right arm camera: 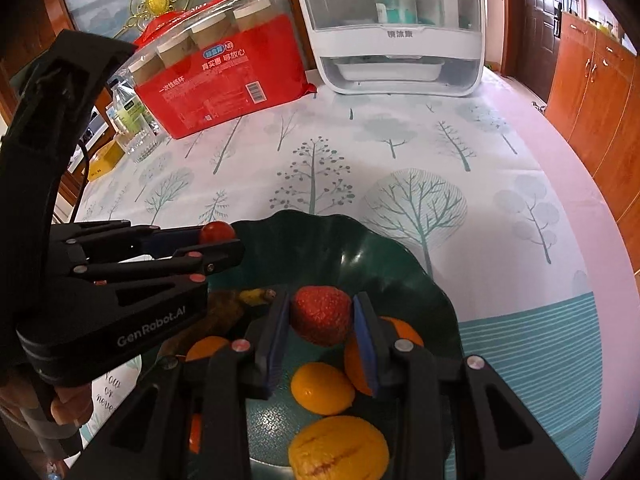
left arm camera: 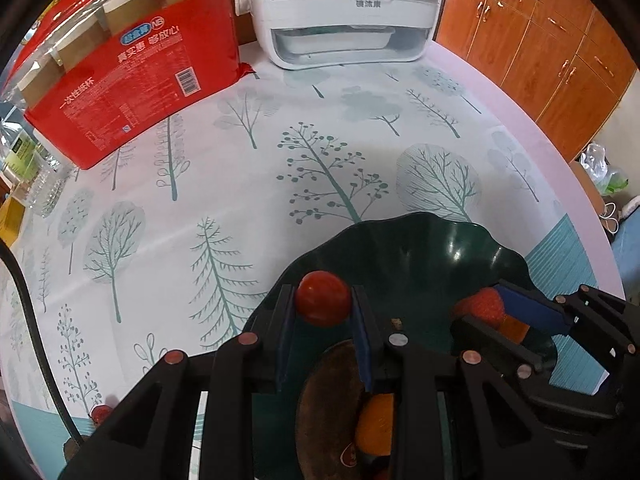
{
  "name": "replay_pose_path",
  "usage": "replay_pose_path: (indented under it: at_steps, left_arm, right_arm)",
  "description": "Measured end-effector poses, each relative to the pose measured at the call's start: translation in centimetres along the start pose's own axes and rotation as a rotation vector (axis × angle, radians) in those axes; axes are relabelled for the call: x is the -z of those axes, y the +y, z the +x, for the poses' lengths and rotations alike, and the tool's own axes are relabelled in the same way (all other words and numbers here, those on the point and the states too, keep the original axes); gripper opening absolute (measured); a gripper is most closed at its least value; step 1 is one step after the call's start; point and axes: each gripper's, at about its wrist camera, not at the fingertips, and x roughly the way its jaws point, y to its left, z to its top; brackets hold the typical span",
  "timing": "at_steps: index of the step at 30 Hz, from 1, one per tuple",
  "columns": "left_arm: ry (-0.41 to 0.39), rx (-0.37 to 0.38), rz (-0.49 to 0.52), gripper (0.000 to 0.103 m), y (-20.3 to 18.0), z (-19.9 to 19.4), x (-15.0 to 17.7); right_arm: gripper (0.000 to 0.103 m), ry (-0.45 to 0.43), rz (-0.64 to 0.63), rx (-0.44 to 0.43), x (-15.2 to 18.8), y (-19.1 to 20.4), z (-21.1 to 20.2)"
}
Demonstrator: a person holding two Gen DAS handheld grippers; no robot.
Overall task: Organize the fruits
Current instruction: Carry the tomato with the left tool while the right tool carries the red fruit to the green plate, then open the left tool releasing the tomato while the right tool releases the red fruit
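**Both claws loaded, fruit hanging right over the bowl**

Going left to right: the left claw (left arm camera: 323, 304) is pinching a cherry tomato (left arm camera: 323, 298) between its pads, hanging over the near-left rim of the dark green wavy bowl (left arm camera: 420, 248). Next over, the right claw (right arm camera: 322, 316) is clamped on a strawberry (right arm camera: 321, 314), sitting above the middle of the same bowl. Under it there are already orange segments (right arm camera: 322, 388) lying in the bowl, plus what looks like a browned banana (right arm camera: 224, 312) along the left side. The tree-print bench (right arm camera: 400, 152) also carries a red pack of paper cups (right arm camera: 224, 84) and a white appliance (right arm camera: 394, 40) at the back, well apart from the action.

My read: this is the drop-off step, both fruits carried in and ready to land. The next move calls for lowering each claw a bit, then spreading the pads gently so nothing rolls out over the shallow rim, the tomato especially since it's close to the edge.
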Motion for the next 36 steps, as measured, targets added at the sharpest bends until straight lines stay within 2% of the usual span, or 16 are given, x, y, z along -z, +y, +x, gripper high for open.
replay_pose_path:
  at_steps: [4, 6, 9, 11, 24, 28, 33, 36]
  left_arm:
    - [0.002, 0.009, 0.017, 0.031, -0.4, 0.0, 0.0]
    - [-0.006, 0.004, 0.031, 0.045, -0.7, -0.2, 0.1]
    - [-0.024, -0.02, 0.041, 0.056, -0.7, -0.8, 0.2]
    - [-0.028, -0.013, 0.037, 0.059, -0.5, -1.1, 0.2]
    - [-0.096, -0.022, 0.046, 0.069, -0.2, -4.9, 0.5]
    - [-0.115, -0.022, 0.05, 0.069, -0.1, -6.5, 0.9]
    - [-0.154, -0.027, 0.046, 0.077, 0.3, -9.1, 1.4]
    - [-0.169, -0.03, 0.042, 0.078, 0.6, -10.4, 1.8]
  right_arm:
    - [0.038, -0.004, -0.021, 0.005, 0.3, 0.4, -0.2]
    - [0.047, -0.017, -0.031, 0.007, 0.4, 0.6, -0.6]
    - [0.049, -0.03, -0.039, 0.02, 0.6, 0.9, -1.2]
    - [0.049, -0.036, -0.029, 0.019, 0.6, 0.8, -1.5]
    - [0.05, -0.073, -0.012, 0.048, 0.4, 1.4, -3.9]
    - [0.05, -0.078, -0.008, 0.069, 0.4, 1.7, -5.2]
    - [0.05, -0.097, -0.009, 0.094, 0.4, 2.4, -6.9]
    - [0.05, -0.107, 0.006, 0.101, 0.6, 2.6, -8.0]
